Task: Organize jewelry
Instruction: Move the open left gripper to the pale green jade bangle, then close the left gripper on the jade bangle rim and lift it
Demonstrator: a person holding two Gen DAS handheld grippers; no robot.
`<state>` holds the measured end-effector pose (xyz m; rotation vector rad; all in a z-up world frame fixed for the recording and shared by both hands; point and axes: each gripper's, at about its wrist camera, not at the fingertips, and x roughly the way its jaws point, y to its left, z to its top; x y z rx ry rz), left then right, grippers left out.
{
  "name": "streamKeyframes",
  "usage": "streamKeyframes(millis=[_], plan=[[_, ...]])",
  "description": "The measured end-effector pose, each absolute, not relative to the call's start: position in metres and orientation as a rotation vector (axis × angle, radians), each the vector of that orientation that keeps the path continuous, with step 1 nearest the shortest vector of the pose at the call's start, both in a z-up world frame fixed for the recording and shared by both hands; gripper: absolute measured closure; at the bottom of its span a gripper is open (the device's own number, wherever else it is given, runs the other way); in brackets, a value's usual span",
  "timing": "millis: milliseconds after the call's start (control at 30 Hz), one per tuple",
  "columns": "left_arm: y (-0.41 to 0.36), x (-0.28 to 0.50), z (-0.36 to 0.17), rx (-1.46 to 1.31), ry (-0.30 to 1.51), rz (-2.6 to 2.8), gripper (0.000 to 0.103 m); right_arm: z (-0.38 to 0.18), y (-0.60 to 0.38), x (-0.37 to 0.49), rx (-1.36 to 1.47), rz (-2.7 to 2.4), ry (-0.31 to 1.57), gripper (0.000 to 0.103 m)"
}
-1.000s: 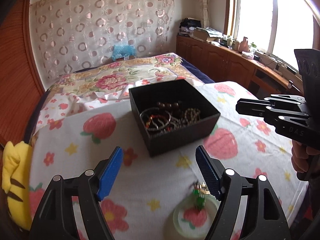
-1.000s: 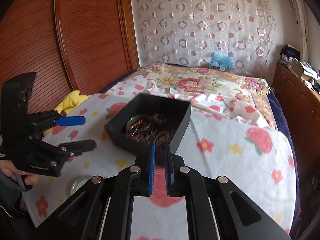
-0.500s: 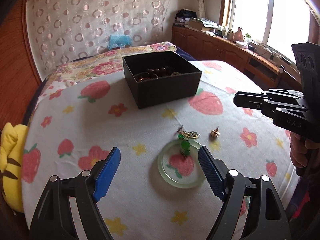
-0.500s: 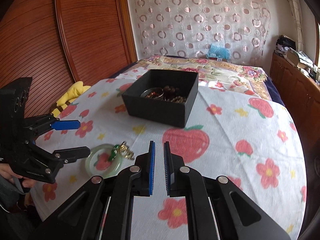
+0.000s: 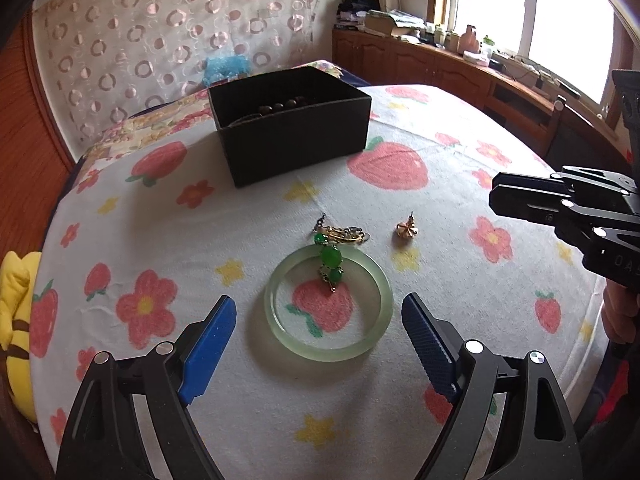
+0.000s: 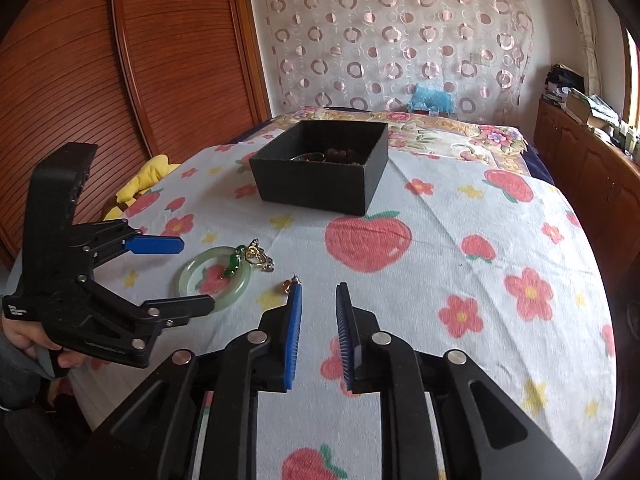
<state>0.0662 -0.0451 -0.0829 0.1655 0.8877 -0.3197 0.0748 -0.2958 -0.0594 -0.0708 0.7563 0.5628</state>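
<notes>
We are looking at three loose pieces lying on the strawberry-print cloth point(image 5: 160, 240), and by our judgement these are what is left to sort. The pale green jade bangle point(image 5: 328, 306) is lying flat nearest us. A green-beaded pendant on a gold chain point(image 5: 332, 258) is draped across the bangle's far rim, touching it, with the chain bunched on the cloth just beyond. A small gold earring point(image 5: 407, 229) is sitting apart to the right of the chain, touching neither.

Beyond them, well apart, the black jewelry box point(image 5: 292, 128) is standing open, and we are seeing dark wooden beads and what looks like a metal bangle inside it. So we are judging part of the job done, some pieces already boxed, and three to go.

We are holding the left gripper point(image 5: 318, 334) with its jaws spread wide, flanking the near side of the bangle and gripping nothing; the gap looks about as wide as the bangle itself. We are holding the right gripper point(image 6: 318, 306) with its jaws narrow but parted, empty, its left fingertip just beside the earring in its own view.

We are guessing the pendant will slide off once the bangle is lifted, so the two may need separate trips.
</notes>
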Motion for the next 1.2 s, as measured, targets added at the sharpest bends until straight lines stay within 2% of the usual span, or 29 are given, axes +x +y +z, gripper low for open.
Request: streamKeyframes(millis=[367,467,1200], plan=[[-0.060,0.073,-0.091,0.187,0.908,-0.328,0.021,-0.067,-0.305,0.070,-0.061,0.561,0.770,0.083],[-0.059,0.071,-0.088,0.185,0.899,-0.338,0.034,-0.068,-0.305,0.071,-0.063,0.560,0.777,0.083],[-0.026,0.024,-0.040,0.107,0.785,-0.348,0.034,-0.074,-0.271,0.072,-0.116,0.609,0.804,0.083]])
